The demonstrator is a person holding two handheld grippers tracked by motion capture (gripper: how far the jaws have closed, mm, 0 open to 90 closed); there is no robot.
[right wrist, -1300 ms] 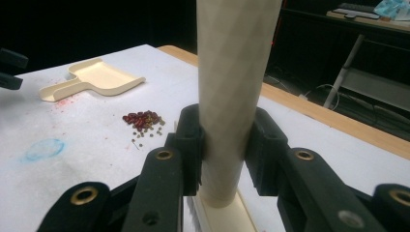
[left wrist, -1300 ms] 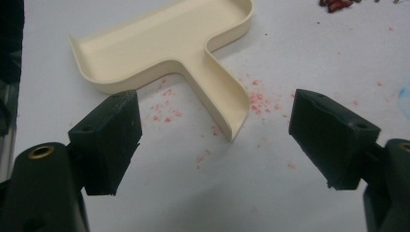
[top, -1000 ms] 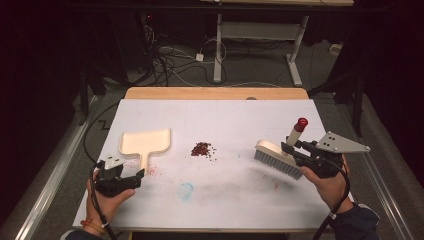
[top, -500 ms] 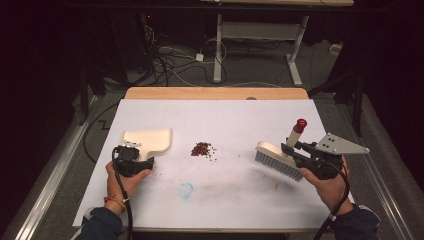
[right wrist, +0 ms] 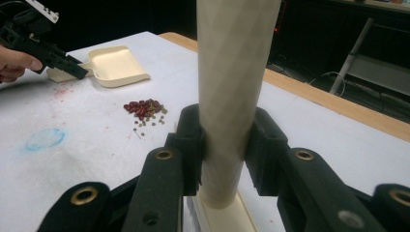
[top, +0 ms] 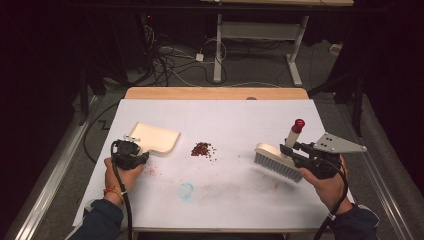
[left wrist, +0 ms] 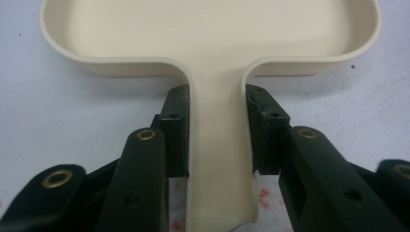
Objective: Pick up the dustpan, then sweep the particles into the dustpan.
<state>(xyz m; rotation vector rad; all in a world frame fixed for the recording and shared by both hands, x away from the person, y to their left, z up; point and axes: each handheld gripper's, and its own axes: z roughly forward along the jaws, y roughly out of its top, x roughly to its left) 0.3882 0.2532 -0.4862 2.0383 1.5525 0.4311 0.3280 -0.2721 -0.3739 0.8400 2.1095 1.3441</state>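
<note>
The pile of red beans lies near the middle of the white table, with small grains scattered just beside it. It sits between the two tools, apart from both.

The cream dustpan rests flat on the table to the left of the pile, its open mouth turned toward the beans. The left gripper has just been closing, and its jaws now clamp the dustpan's handle from both sides, close to where the handle meets the pan. That grip judged suitable for holding the pan steady or sliding it toward the pile.

The brush sits to the right of the pile, bristles down near the table, its red-tipped handle rising upright. The right gripper is clamped on that handle low down, near the brush head, which should give firm control of a sweep.

Judgement: both tools are in hand; sweeping the beans leftward into the pan has not begun. Faint red and blue smudges mark the table in front.
</note>
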